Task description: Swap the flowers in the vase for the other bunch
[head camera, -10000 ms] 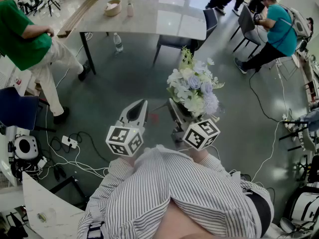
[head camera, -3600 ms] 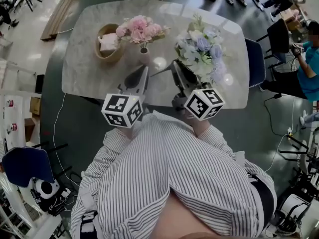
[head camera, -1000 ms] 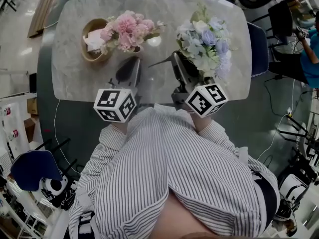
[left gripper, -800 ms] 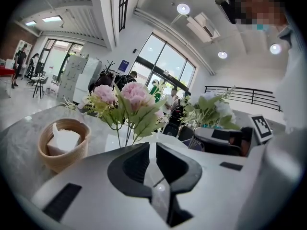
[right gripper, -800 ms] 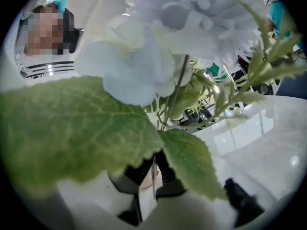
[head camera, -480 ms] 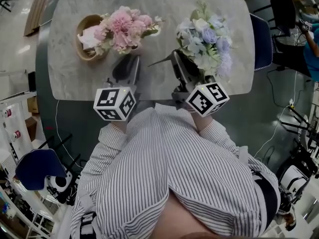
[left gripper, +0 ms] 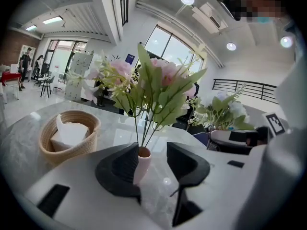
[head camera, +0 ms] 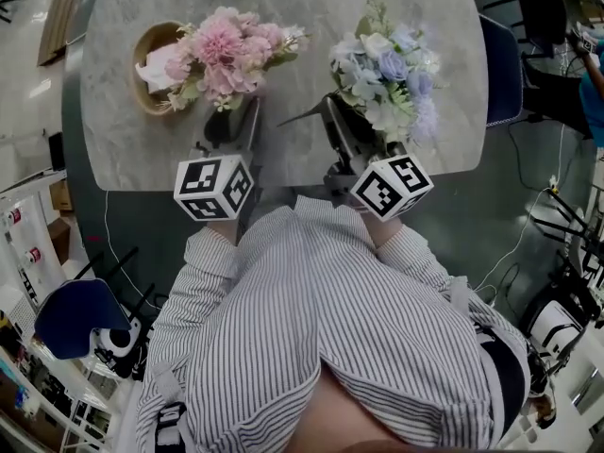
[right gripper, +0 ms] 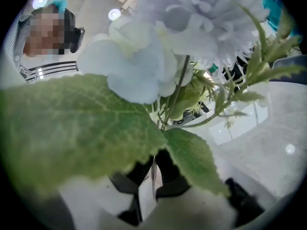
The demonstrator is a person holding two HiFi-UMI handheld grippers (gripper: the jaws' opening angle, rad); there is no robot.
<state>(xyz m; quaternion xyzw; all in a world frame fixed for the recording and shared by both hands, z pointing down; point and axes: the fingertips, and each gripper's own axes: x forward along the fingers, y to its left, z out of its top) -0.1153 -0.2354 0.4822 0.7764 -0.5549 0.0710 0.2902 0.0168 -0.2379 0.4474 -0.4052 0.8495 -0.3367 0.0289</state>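
Observation:
On the marble table stands a small pink vase with a pink bunch in it. My left gripper has its jaws around the vase and they are opening. The vase sits close against the left jaw, with a gap to the right one. In the head view the left gripper reaches under the pink blooms. My right gripper is shut on the stems of a white-and-lilac bunch, held upright above the table's right half. Its leaves and blooms fill the right gripper view.
A woven basket with tissue in it stands left of the vase. A blue chair is at the table's right end, another on the floor at the lower left. The table's near edge lies just under both grippers.
My left gripper's jaws have opened and it has sunk and moved in under the pink blooms, around the vase. The right gripper has come down a little with its bunch.

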